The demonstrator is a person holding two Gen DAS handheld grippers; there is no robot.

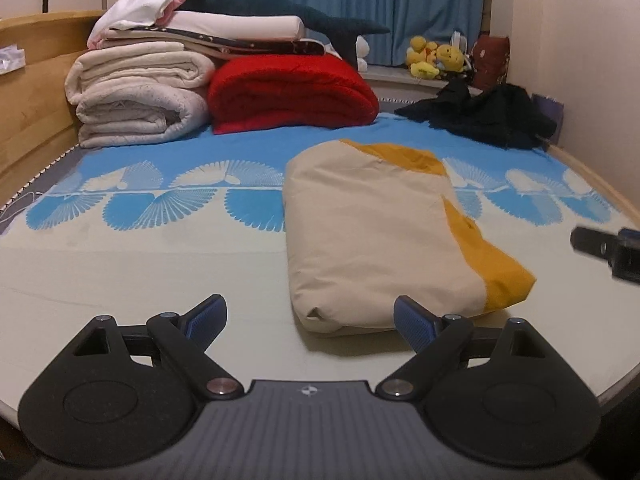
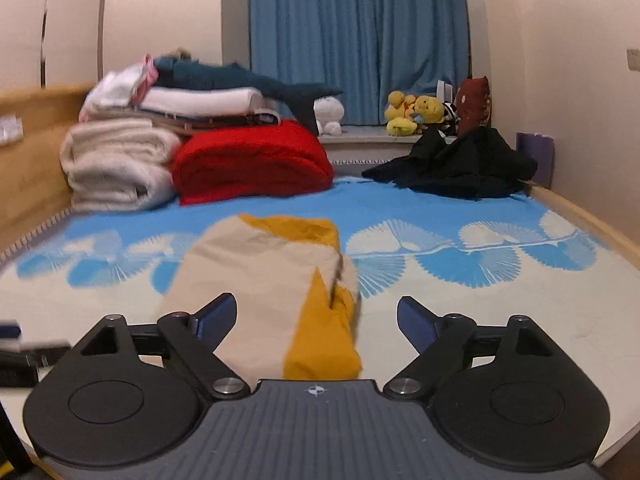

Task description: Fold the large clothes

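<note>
Folded cream-and-mustard cloth garment (image 1: pixel 372 236) lies centre frame on the blue-and-white patterned bed sheet (image 1: pixel 160 184). We hold left gripper (image 1: pixel 310 320) and right gripper (image 2: pixel 316 320) with fingers wide, empty. Looks soft, light, floppy; we'd pinch near-edge corners.

Matt cotton-like garment (image 1: pixel 368 232); fluffy red blanket (image 1: pixel 292 96); wooden bedframe (image 1: pixel 32 128)

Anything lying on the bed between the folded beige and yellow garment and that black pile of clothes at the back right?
Nothing: in both wrist views only bare blue-patterned bedsheet separates the folded garment from the black pile.
</note>
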